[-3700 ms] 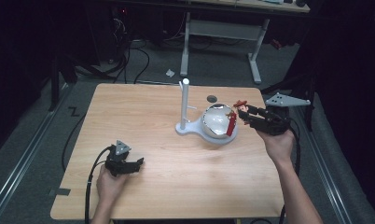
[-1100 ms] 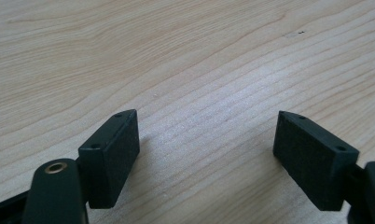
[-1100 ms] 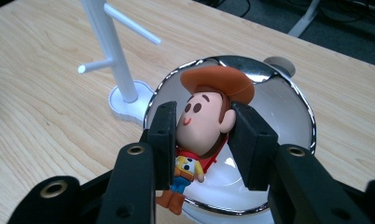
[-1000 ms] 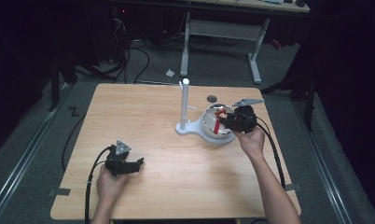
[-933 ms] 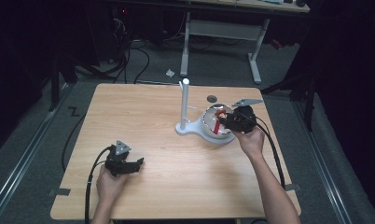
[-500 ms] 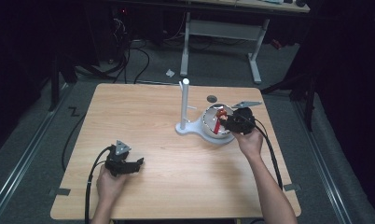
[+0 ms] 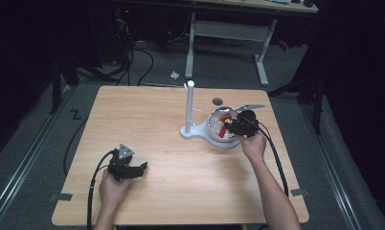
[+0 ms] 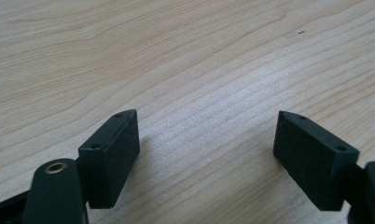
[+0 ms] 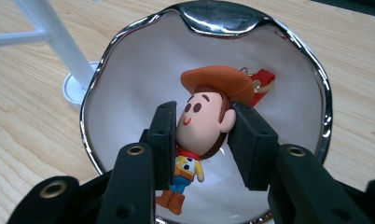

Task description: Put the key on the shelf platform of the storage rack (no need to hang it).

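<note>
A white plastic upright stand (image 7: 189,109) and a small dark round disc (image 7: 218,101) sit on the light wooden table (image 7: 142,120).

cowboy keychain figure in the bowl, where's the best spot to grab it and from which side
Grip the cowboy figure by its big rounded head, one pad on each cheek, coming in from above the bowl's open rim. The head is its widest, firmest part; the body below is small and thin. The right gripper already holds it this way, shut on the head, with the hat and red strap left free.

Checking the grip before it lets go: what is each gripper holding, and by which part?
The right gripper clamps the cowboy figure by the sides of its head, over the bowl. The left gripper holds nothing.
</note>
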A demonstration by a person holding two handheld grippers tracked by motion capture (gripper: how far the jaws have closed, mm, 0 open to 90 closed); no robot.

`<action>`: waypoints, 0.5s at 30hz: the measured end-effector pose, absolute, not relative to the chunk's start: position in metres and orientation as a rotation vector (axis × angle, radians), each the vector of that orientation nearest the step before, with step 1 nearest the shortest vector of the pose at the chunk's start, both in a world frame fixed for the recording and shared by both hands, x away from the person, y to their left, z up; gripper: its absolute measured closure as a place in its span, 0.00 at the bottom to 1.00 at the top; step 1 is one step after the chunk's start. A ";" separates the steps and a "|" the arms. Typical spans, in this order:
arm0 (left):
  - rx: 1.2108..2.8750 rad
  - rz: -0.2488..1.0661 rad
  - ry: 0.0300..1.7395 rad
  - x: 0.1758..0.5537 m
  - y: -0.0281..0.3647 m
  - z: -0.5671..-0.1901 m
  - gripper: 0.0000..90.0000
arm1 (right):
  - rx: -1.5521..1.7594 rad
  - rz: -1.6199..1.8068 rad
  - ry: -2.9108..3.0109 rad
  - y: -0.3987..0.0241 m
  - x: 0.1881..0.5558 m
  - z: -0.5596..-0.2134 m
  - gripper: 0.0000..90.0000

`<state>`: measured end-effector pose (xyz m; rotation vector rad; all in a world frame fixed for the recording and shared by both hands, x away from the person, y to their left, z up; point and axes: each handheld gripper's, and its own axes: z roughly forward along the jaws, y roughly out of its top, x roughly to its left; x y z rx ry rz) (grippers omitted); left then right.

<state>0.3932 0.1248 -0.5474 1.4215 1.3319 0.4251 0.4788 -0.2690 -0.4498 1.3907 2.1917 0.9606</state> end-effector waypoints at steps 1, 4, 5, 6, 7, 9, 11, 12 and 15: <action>1.422 0.425 1.332 0.393 0.125 -0.547 0.25 | 1.390 0.962 2.191 -0.269 0.480 -0.451 0.70; 1.422 0.425 1.332 0.393 0.125 -0.547 0.25 | 1.399 0.956 2.189 -0.267 0.482 -0.454 0.70; 1.422 0.425 1.332 0.393 0.125 -0.547 0.25 | 1.399 0.952 2.191 -0.267 0.483 -0.454 0.70; 1.421 0.425 1.332 0.393 0.125 -0.547 0.25 | 1.396 0.947 2.197 -0.267 0.483 -0.456 0.70; 1.421 0.425 1.332 0.393 0.125 -0.547 0.25 | 1.404 0.944 2.198 -0.266 0.484 -0.457 0.70; 1.422 0.425 1.332 0.393 0.125 -0.547 0.25 | 1.407 0.937 2.204 -0.266 0.484 -0.459 0.70; 1.422 0.425 1.332 0.393 0.125 -0.547 0.25 | 1.409 0.934 2.206 -0.265 0.485 -0.460 0.70; 1.421 0.425 1.332 0.393 0.125 -0.547 0.25 | 1.408 0.930 2.208 -0.265 0.486 -0.461 0.70; 1.421 0.425 1.332 0.393 0.125 -0.547 0.25 | 1.415 0.920 2.204 -0.264 0.486 -0.462 0.69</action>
